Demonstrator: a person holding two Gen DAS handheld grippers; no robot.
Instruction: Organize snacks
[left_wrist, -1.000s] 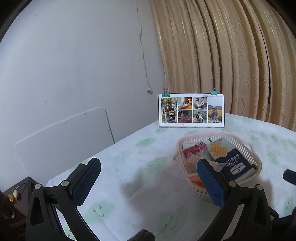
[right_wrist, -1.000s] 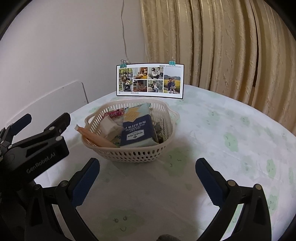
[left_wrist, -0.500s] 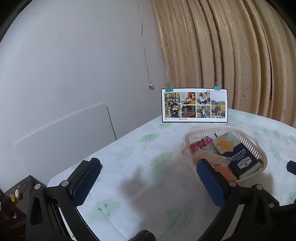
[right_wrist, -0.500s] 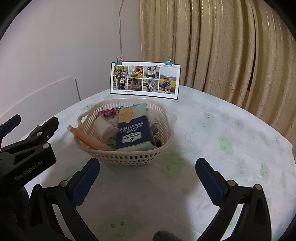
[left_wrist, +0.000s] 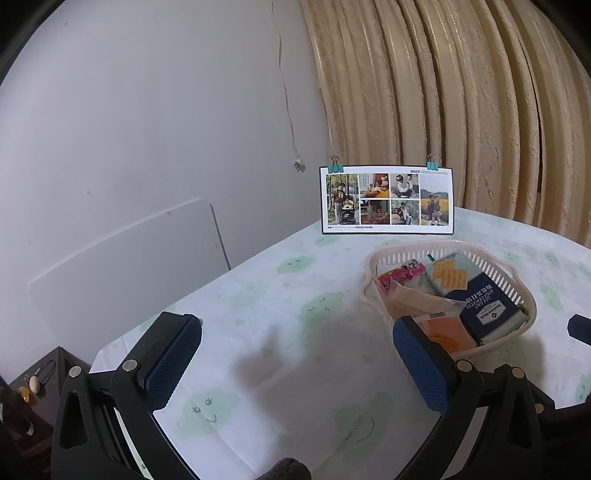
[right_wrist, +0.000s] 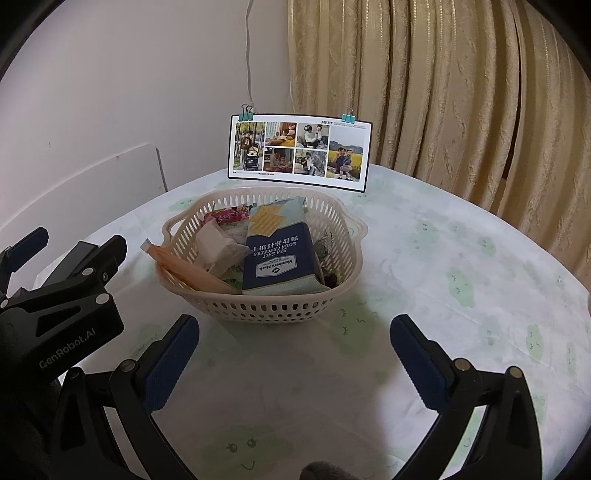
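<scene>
Snack basket (right_wrist: 266, 306) ahead of right claw (right_wrist: 295, 365), apart

On the tabletop (right_wrist: 424, 258) stands a basket (right_wrist: 280, 306) with a cracker box (right_wrist: 277, 258) and other snack packets lying in it. Behind the basket a photo card (right_wrist: 299, 151) stands upright, with a curtain (right_wrist: 443, 92) behind it to the right.

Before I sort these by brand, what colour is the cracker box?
Navy blue with a pale blue top showing yellow crackers; the cracker box shows best in the right wrist view.
</scene>
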